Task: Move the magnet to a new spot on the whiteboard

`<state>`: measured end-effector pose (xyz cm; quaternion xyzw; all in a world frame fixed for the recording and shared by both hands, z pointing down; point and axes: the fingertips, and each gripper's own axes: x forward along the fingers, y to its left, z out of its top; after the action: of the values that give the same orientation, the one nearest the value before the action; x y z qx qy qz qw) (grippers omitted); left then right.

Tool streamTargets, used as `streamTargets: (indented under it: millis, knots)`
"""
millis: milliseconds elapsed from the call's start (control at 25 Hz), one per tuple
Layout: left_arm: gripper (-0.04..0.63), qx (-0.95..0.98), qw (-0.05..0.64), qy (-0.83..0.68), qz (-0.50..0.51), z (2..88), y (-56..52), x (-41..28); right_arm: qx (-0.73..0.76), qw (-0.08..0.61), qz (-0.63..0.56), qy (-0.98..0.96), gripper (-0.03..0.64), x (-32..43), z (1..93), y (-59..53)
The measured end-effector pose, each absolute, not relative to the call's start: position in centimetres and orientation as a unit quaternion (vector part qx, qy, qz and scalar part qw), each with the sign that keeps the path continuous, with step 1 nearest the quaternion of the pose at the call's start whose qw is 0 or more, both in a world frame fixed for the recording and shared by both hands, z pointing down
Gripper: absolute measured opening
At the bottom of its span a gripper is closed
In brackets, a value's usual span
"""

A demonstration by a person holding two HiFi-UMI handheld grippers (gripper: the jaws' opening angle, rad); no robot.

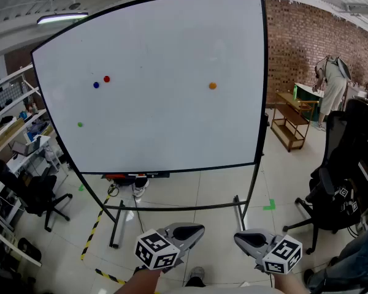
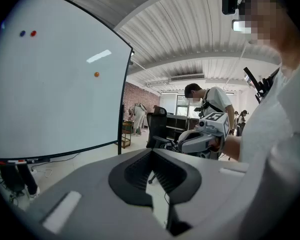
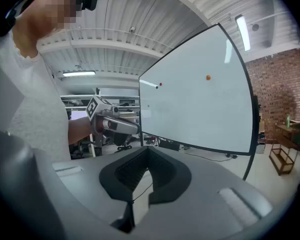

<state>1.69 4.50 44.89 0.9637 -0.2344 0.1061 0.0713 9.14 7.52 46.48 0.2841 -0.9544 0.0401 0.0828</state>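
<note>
A large whiteboard (image 1: 153, 41) on a wheeled stand fills the head view. Several round magnets stick to it: orange (image 1: 212, 86) at the right, red (image 1: 107, 78) and blue (image 1: 96, 85) side by side at the upper left, green (image 1: 80, 125) lower left. My left gripper (image 1: 195, 230) and right gripper (image 1: 241, 238) hang low in front of the board, far from every magnet. Both are shut with nothing held. The left gripper view shows the orange magnet (image 2: 96, 74) and the right gripper (image 2: 200, 139). The right gripper view shows the orange magnet (image 3: 208, 77) and the left gripper (image 3: 115, 126).
The board's tray (image 1: 135, 176) holds markers. A black office chair (image 1: 40, 195) and shelves stand at the left, another black chair (image 1: 337, 195) at the right. A wooden rack (image 1: 291, 120) and a person (image 1: 332, 84) are at the back right. Yellow-black tape (image 1: 95, 228) marks the floor.
</note>
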Motion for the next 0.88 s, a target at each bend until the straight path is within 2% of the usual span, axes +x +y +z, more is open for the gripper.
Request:
streamTargets:
  millis: [680, 880]
  knots:
    - [-0.020, 0.973, 0.040, -0.192, 0.120, 42.8, -18.8, -4.2, 0.309, 0.103, -0.006, -0.945, 0.003, 2.0, 44.0, -16.9]
    - [-0.020, 0.974, 0.051, -0.191, 0.115, 43.4, -22.7, -3.3, 0.370, 0.124, -0.005, -0.921, 0.002, 4.8, 45.0, -20.9]
